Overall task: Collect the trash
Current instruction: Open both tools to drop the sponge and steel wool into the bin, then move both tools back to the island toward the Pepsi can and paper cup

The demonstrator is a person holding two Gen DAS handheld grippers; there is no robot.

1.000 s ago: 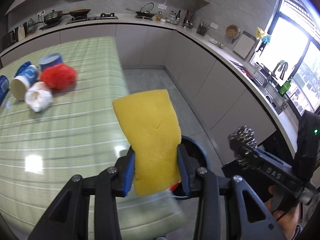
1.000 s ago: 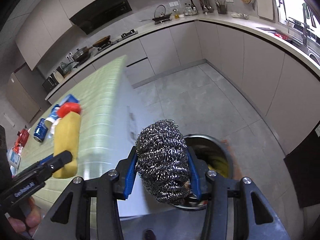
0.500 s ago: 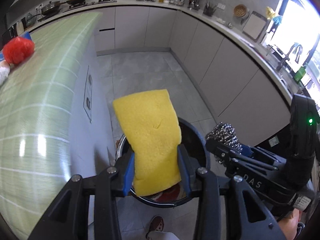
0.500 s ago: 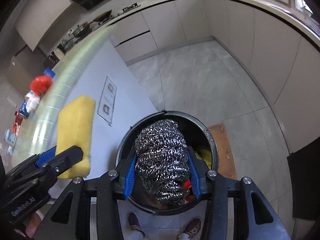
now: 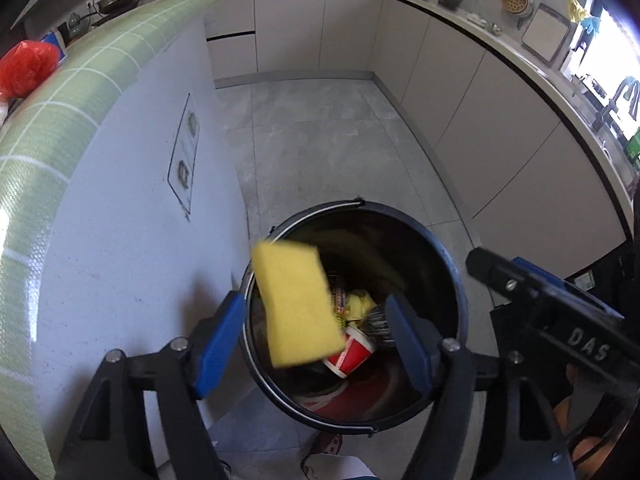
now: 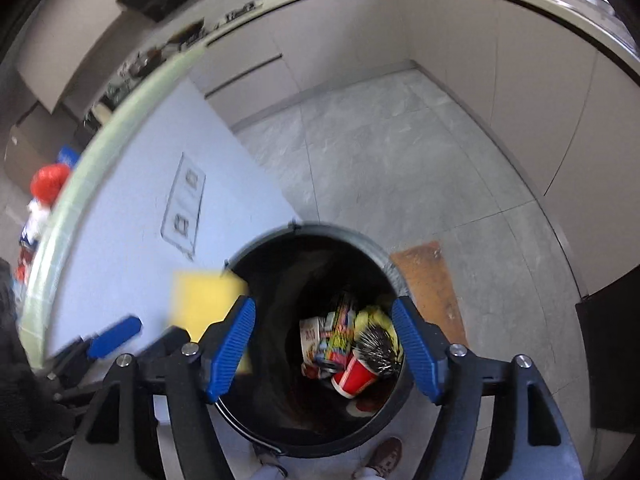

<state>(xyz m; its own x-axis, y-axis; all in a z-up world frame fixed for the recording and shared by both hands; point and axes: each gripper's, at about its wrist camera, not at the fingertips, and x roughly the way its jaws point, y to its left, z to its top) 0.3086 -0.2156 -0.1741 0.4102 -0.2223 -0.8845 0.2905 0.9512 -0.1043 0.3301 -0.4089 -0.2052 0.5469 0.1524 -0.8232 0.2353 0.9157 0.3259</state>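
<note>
A black round trash bin (image 5: pixel 456 280) stands on the floor beside the island; it also shows in the right wrist view (image 6: pixel 244 400). My left gripper (image 5: pixel 316 340) is open above it. The yellow sponge (image 5: pixel 298 306) is loose between its jaws, over the bin's left rim, and shows blurred in the right wrist view (image 6: pixel 204 300). My right gripper (image 6: pixel 324 348) is open and empty over the bin. The steel wool scourer (image 6: pixel 376 350) lies inside the bin on a red cup (image 6: pixel 354 374) and wrappers.
The green-tiled island top (image 5: pixel 60 100) curves along the left, with a red ball of trash (image 5: pixel 26 66) on it. A brown mat (image 6: pixel 430 284) lies right of the bin. Grey cabinets line the back and right. Shoes (image 6: pixel 380 458) show below the bin.
Both grippers have opened over the bin. The steel wool has dropped into the bin. The sponge has left the left jaws and is falling.
</note>
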